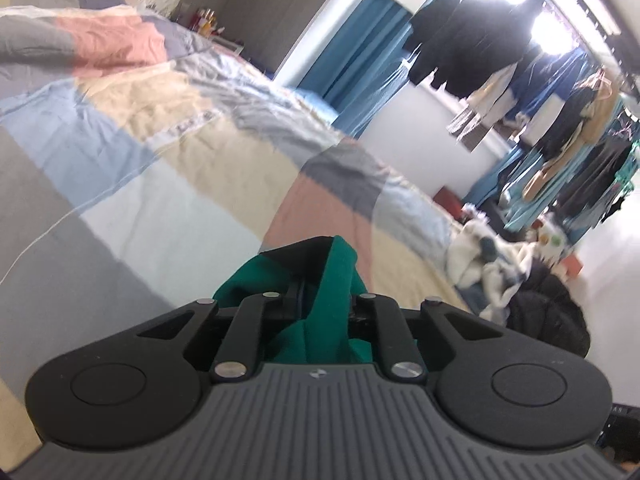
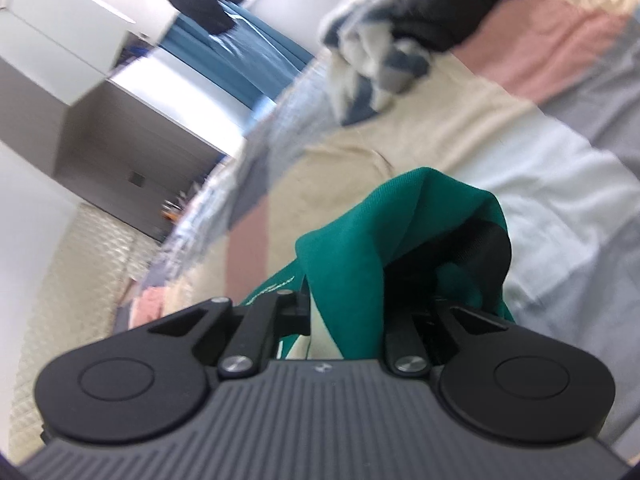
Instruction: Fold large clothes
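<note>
Jaws of left gripper (image 1: 320,268) clamped on green garment (image 1: 336,276); likewise right gripper (image 2: 404,248), cloth draped over its tips; patchwork bedcover (image 1: 168,184) beyond both.

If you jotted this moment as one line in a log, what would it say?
left claw: shut on green fabric garment | right claw: shut on same garment | below: pastel patchwork quilt | fold: not visible

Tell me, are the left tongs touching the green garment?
Touching. The left wrist view shows the left tongs shut on the green garment, with fabric bunched between the fingers.
</note>
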Available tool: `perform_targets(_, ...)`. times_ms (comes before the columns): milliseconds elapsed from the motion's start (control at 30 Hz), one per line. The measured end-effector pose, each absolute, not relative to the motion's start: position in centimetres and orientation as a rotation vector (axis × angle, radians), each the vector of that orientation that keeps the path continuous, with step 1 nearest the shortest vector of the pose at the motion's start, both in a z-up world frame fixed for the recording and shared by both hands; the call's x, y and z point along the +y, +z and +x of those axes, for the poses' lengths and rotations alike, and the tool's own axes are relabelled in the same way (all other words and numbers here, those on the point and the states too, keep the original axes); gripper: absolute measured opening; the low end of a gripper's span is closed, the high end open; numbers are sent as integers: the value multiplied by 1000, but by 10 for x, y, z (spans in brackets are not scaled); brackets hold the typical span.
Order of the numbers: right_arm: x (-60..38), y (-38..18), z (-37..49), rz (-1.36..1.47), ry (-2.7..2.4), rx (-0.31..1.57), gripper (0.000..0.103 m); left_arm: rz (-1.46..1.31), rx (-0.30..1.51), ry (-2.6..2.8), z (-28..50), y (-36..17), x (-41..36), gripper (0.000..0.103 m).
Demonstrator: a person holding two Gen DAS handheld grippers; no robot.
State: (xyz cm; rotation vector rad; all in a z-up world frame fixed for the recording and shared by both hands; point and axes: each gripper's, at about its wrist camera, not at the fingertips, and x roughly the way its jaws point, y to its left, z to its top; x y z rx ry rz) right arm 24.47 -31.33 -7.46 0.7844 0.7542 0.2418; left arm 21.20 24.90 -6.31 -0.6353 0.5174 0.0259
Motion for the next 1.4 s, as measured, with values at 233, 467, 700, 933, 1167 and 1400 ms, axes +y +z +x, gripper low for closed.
perform_targets(233,-316,-66,265,793,243,685,15,-614,502,28,251,-53,242,16)
perform_targets(467,-318,-89,302,781,173,758,15,-574,583,51,289,-81,243,16)
perform_targets(700,-313,-111,317,723,138,851,16,-539,709,82,319,-117,246,20)
perform_targets(933,-312,-118,313,731,128,883,19,-552,733,75,320,-126,249,28)
perform_targets(1167,-316,-105,301,748,108,863,52,-556,715,34,306,-106,246,62)
perform_targets(1400,-317,-69,267,701,127,680,85,-514,623,16,272,-66,229,66)
